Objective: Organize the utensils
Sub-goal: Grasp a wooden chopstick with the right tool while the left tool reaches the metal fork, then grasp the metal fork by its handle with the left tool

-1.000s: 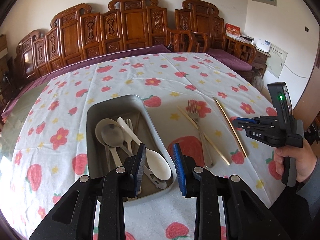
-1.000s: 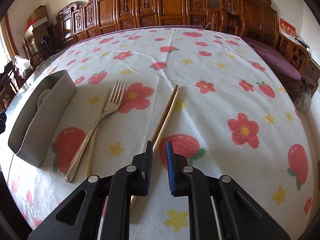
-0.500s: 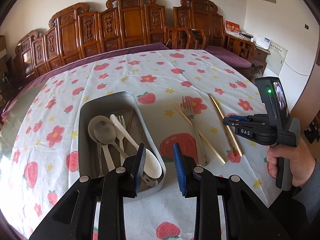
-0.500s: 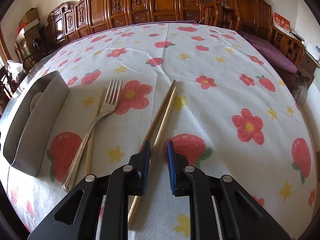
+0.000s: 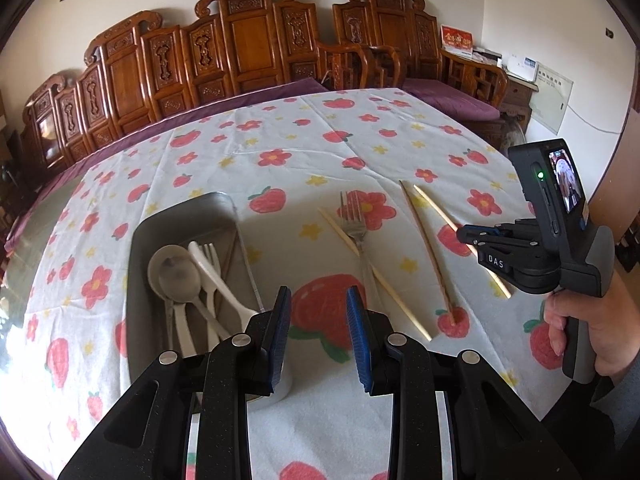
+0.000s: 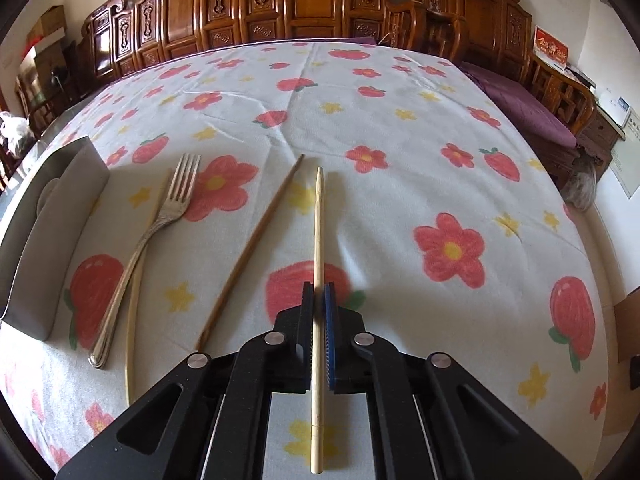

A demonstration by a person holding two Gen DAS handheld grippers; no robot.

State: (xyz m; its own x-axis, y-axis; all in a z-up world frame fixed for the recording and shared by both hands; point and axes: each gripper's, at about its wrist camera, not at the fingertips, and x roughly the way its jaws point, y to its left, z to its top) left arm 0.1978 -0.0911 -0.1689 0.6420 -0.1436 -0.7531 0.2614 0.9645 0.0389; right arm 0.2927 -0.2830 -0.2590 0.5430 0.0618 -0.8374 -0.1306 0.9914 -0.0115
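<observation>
Right wrist view: my right gripper (image 6: 319,300) has just been closing and now pinches the pale chopstick (image 6: 318,240) between its pads. The stick runs straight out along the gripper's own line, tip pointing away across the desk (image 6: 400,120), butt end trailing back under the fingers. Its long axis therefore lies lengthwise to the gripper, not across it.

To its left on the cloth lie the dark chopstick (image 6: 256,248), then the fork (image 6: 152,232) with a second pale chopstick (image 6: 134,304) partly beneath it. The steel tray (image 6: 48,232) stands further left, at the frame edge.

Left wrist view: my left gripper (image 5: 319,332) is spread and holds nothing, hovering just beside the tray's (image 5: 184,216) near right corner. The tray already holds spoons (image 5: 176,276) and white plastic cutlery (image 5: 216,280). My right gripper (image 5: 476,236) appears at far right, well apart from the tray, with the fork (image 5: 358,232) and both loose chopsticks between.

Judgement: the tray lies leftward of the held stick, and its long side runs roughly parallel to it. A sideways carry with little turning should suffice. The left hand is nearer the tray, the right nearer the remaining sticks.
</observation>
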